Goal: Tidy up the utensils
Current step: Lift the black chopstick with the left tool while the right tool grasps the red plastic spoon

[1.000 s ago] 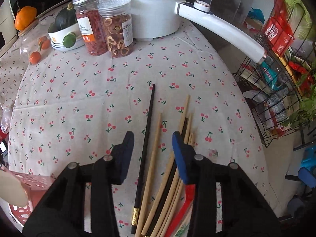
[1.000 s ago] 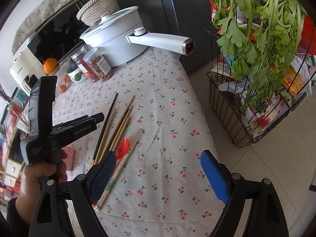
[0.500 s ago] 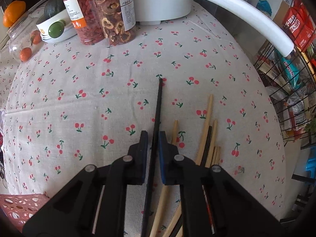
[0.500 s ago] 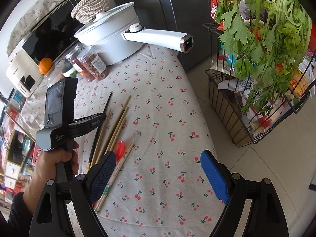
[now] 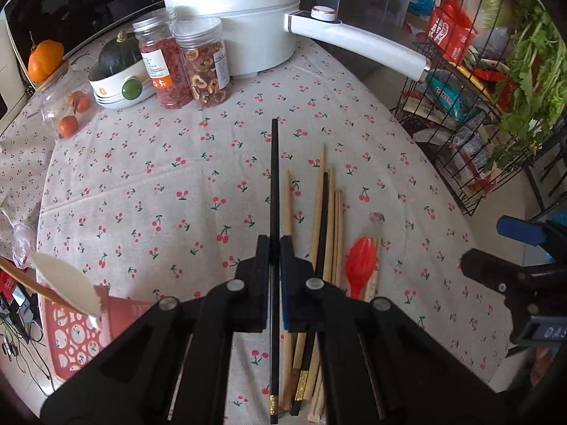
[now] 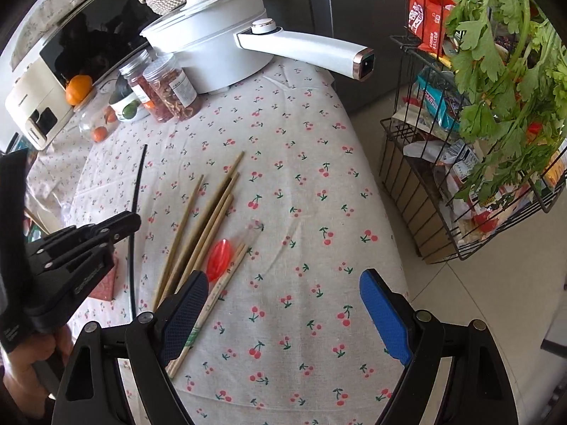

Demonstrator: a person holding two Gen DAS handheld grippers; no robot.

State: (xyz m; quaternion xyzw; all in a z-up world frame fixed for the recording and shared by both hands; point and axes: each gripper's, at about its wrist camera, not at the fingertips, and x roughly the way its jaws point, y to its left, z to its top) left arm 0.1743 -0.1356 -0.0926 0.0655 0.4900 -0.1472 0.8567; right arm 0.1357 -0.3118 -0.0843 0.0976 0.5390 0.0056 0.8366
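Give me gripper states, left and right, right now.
Left gripper: shut on the black chopstick.
Right gripper: open, holding nothing.

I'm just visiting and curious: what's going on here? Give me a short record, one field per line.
scene: table with cherry-print cloth
left gripper: shut on a black chopstick
right gripper: open, holding nothing, above the cloth
still on the cloth: wooden chopsticks, a second black chopstick, red spoon
near corner: pink basket with a pale spoon
at the back: white pot, two jars
beside table: wire rack with greens
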